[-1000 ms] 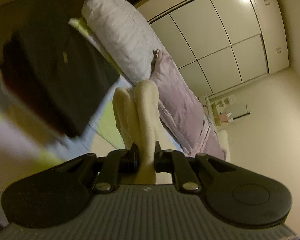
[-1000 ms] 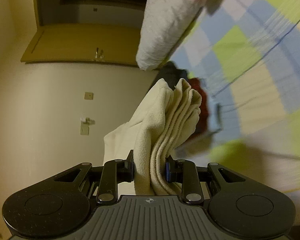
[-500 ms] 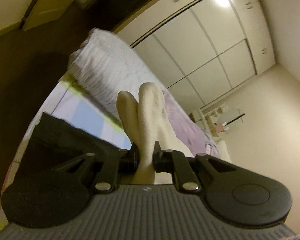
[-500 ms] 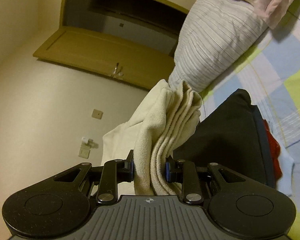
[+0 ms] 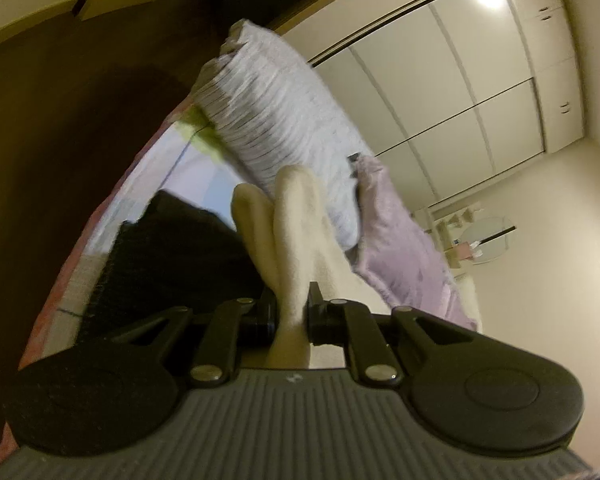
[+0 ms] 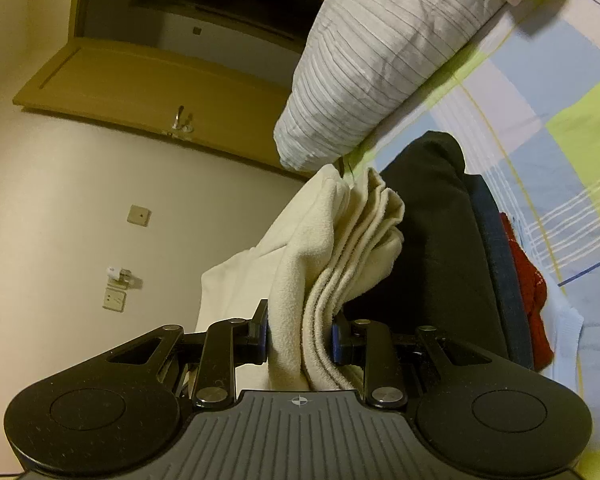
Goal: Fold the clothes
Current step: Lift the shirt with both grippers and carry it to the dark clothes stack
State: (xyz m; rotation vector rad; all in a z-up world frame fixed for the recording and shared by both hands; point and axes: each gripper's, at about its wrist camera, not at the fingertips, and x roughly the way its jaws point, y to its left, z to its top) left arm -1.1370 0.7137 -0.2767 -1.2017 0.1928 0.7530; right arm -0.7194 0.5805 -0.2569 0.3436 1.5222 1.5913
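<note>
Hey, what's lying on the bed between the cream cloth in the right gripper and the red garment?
A folded black garment lies between the cream cloth and the red garment, with a dark blue layer at its edge; the right wrist view shows it.

A striped white pillow [image 6: 384, 60] lies at the upper right of the right wrist view on a checked bedsheet [image 6: 548, 128]. The wooden door [image 6: 148, 96] stands upper left. In the left view, white wardrobe doors [image 5: 460, 80] fill the upper right.
</note>
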